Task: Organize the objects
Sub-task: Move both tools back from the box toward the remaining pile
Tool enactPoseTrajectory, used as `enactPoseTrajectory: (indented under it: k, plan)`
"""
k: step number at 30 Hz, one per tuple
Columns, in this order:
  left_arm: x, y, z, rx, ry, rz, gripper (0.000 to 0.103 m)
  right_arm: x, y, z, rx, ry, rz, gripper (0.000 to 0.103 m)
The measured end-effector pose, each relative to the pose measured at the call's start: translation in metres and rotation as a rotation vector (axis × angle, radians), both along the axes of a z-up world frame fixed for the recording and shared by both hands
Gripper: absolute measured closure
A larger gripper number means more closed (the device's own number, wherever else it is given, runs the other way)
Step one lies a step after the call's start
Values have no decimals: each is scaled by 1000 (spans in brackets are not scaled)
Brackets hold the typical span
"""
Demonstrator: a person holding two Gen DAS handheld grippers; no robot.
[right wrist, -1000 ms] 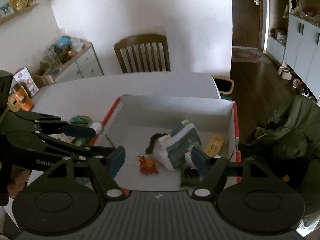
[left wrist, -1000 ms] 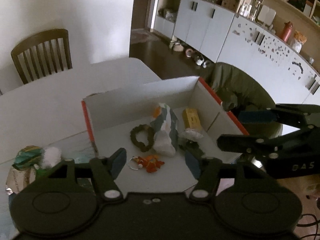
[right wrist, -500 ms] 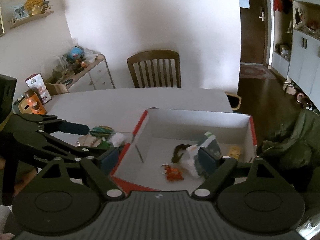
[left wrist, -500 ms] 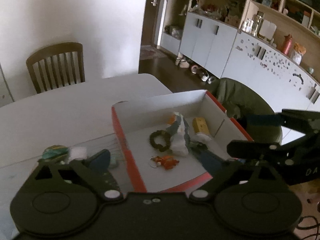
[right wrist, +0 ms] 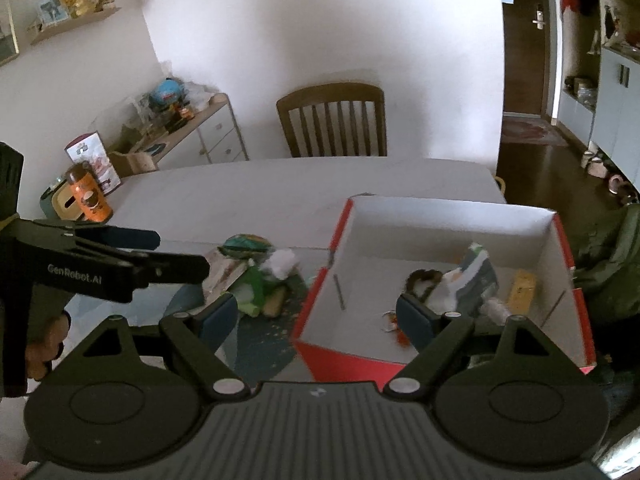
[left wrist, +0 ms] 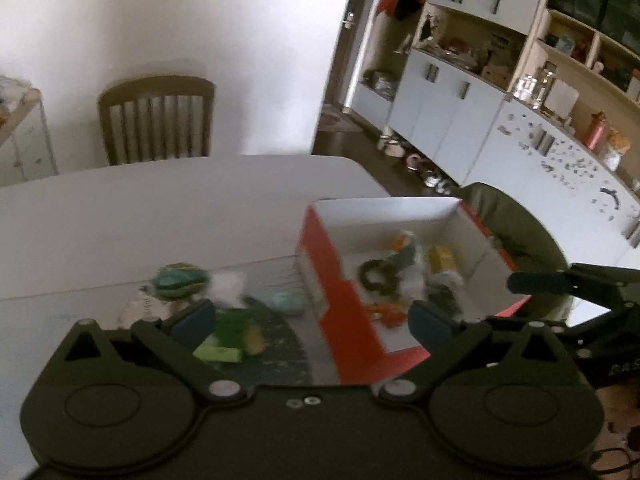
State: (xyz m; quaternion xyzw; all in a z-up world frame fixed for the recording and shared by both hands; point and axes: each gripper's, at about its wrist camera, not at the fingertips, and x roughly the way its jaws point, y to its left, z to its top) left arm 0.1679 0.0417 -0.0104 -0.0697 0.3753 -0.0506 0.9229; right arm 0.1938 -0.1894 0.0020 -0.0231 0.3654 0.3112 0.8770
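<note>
We observed both tongs, left gripper [left wrist: 308, 322] and right gripper [right wrist: 316, 318], spread wide and empty above the white table [right wrist: 260, 188], red-edged box [right wrist: 558, 240] at 3 o'clock of loose items [right wrist: 256, 276], chair [right wrist: 334, 120] at 12.

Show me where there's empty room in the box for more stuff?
The box floor is bare along its left side, between the red wall and the dark ring, and along the back wall. The middle and right are crowded: white-and-green packet, yellow block, orange toy.
</note>
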Motion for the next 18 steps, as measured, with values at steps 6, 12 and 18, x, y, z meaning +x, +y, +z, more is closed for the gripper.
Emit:
enactPoseTrajectory:
  k: [6,12,18]
  plan:
    - [-10,29,-9,26,4,15,1,-5,28,-5,-9,21,23,16]
    - [-16,62,-23,45,19,26,1,-5,58,-14,-25,45,29,16]
    - [-8,95,-40,40,42,8,1,-6,93,-30,-55,78,61,16]
